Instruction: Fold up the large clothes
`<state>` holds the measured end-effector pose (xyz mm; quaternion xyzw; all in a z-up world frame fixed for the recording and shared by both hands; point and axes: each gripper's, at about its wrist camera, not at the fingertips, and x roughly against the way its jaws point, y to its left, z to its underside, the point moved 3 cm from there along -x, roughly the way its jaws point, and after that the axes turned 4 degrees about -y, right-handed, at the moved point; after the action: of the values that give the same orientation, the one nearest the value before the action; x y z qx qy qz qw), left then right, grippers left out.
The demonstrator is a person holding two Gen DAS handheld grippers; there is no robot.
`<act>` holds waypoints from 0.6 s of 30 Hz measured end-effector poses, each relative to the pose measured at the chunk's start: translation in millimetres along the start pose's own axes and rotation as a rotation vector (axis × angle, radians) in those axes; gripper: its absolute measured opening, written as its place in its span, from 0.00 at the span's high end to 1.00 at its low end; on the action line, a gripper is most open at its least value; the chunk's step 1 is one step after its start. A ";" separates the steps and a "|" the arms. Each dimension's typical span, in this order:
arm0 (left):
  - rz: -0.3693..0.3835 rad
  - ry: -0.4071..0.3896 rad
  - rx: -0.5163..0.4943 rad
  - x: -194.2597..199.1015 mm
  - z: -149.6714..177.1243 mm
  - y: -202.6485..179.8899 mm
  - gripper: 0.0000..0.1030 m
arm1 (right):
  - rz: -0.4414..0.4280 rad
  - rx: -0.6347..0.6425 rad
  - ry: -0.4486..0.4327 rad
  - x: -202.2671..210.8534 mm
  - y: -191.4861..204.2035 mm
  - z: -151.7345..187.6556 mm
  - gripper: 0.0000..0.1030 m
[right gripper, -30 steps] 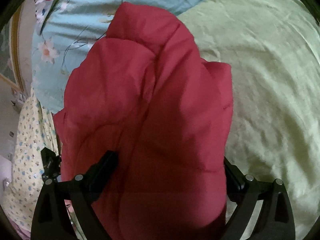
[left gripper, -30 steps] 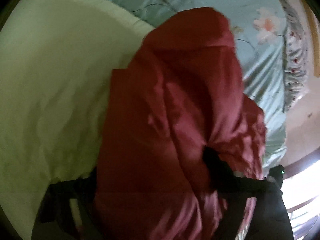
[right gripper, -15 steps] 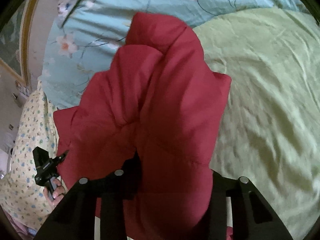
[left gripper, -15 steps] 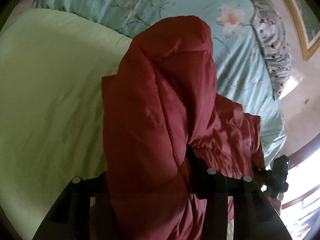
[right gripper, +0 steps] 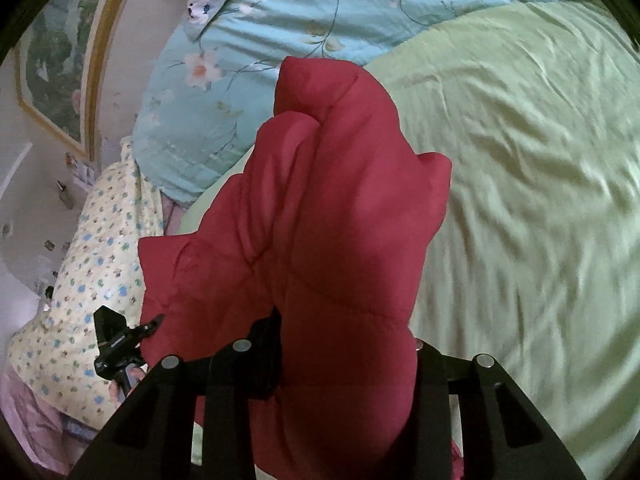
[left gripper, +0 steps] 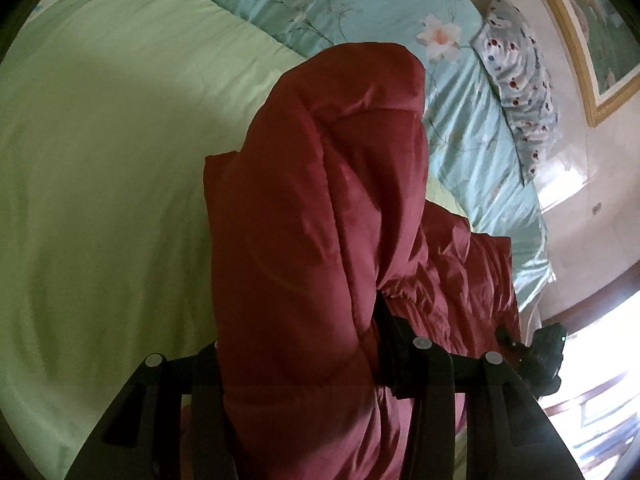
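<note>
So the red puffy jacket (left gripper: pixel 316 216) is up off the bed right now, bunched into a thick quilted wad with the rest of it trailing down toward 4 o'clock in the left wrist view. Same red puffy jacket (right gripper: pixel 336 216) fills the middle of the right wrist view, peaking at 12 o'clock.

Left tool (left gripper: pixel 298 356) is pinching a fat fold of the padding. Its jaws have just been closing, and the fabric is squeezed between them. Right tool (right gripper: pixel 348 344) is doing the same on its own handful, jaws also just closed in around the cloth.

Looks to me like the carry-over part of a fold: both edges gripped and lifted, not yet laid down.

Under it is the pale green quilt (left gripper: pixel 104 168), with a light blue floral sheet (left gripper: pixel 360 12) beyond at 12 and a spotted pillow (left gripper: pixel 520 88) around 2.

Next move probably needs both tools travelling together so the padding doesn't twist, then lowering it flat onto the quilt before letting go.
</note>
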<state>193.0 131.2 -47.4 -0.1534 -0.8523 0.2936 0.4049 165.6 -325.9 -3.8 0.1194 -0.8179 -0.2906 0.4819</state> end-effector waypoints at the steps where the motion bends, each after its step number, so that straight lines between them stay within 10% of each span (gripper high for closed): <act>1: -0.006 0.004 -0.013 7.0 3.8 -0.5 0.57 | -0.007 -0.004 -0.001 3.5 -2.2 5.2 0.65; 12: -0.193 -0.051 -0.078 38.4 34.0 5.1 0.43 | 0.045 -0.006 -0.010 -0.8 -10.9 16.7 0.48; 18: -0.403 -0.145 -0.138 52.7 40.5 -9.1 0.13 | 0.151 -0.003 -0.062 1.3 -16.5 16.0 0.26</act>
<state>128.2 135.2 -30.3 0.0141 -0.9107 0.1581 0.3813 149.9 -334.0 -18.5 0.0475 -0.8388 -0.2581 0.4770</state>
